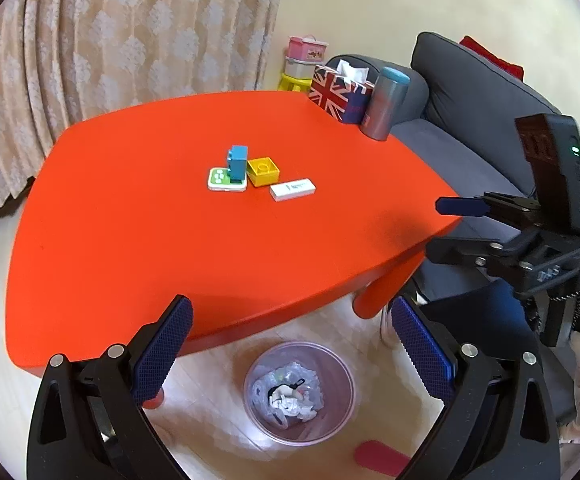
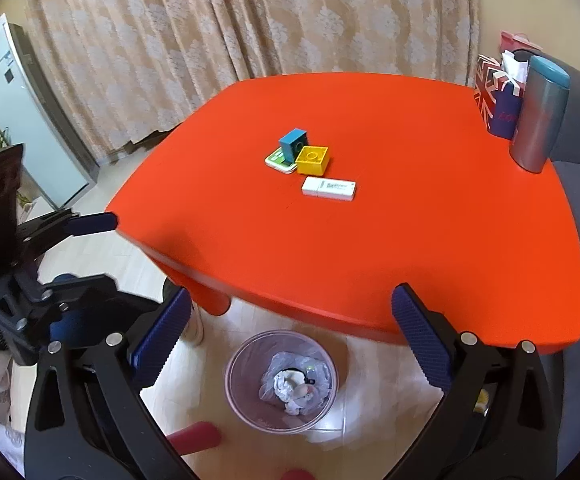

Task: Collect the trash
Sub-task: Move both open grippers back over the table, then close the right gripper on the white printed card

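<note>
A clear pink trash bin [image 1: 344,416] [image 2: 237,398] stands on the floor by the orange table's near edge, lined with a plastic bag and holding crumpled paper [image 1: 290,399] [image 2: 293,391]. My left gripper [image 1: 292,305] hangs open and empty above the bin. My right gripper [image 2: 292,298] is also open and empty over it. Each gripper shows in the other's view: the right gripper [image 1: 456,248] and the left gripper [image 2: 99,252], both with jaws apart. On the orange table [image 1: 129,220] [image 2: 430,240] lie a blue block [image 1: 237,162] [image 2: 293,143], a yellow block [image 1: 263,171] [image 2: 312,160], a green-white card [image 1: 219,180] [image 2: 275,159] and a small white box [image 1: 293,189] [image 2: 328,189].
A Union Jack tissue box [image 1: 336,96] [image 2: 492,100] and a grey tumbler [image 1: 384,104] [image 2: 538,116] stand at the table's far right corner. A grey sofa [image 1: 470,92] flanks the right side. Red slippers [image 1: 382,458] [image 2: 193,438] lie near the bin. Curtains hang behind.
</note>
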The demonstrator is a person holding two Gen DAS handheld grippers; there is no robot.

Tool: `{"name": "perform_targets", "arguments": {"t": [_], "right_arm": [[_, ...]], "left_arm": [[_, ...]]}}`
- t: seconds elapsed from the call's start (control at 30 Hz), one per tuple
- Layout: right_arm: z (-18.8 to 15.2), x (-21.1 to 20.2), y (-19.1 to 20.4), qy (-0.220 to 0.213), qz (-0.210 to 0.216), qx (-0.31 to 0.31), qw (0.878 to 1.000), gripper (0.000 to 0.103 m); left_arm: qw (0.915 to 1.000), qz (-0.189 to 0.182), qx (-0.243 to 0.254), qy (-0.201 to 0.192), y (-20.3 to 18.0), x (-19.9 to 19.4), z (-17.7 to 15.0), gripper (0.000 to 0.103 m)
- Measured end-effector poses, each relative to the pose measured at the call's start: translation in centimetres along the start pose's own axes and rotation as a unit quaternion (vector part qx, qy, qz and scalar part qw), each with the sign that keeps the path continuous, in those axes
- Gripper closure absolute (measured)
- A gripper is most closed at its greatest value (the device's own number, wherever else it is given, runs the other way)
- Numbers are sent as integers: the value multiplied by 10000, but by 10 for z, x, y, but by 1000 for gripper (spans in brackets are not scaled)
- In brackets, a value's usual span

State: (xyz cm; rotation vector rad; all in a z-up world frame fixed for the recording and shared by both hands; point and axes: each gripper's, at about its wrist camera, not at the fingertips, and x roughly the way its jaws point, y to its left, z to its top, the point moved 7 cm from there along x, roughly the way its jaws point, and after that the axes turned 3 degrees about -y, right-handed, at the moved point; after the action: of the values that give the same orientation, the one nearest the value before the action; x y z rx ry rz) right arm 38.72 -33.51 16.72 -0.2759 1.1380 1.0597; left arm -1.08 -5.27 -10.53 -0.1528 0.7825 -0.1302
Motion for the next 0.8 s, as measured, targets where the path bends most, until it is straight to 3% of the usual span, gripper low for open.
{"name": "perform_targets", "arguments": {"t": [0.47,0.8], "right_arm": [[58,74,-24,337,-386,242,9984,4],[73,125,-32,797,-649,352,9941,4]], "left_arm": [[9999,34,-141,-16,31,10,27,7],[9998,-18,-187,-52,47,21,44,7]]}}
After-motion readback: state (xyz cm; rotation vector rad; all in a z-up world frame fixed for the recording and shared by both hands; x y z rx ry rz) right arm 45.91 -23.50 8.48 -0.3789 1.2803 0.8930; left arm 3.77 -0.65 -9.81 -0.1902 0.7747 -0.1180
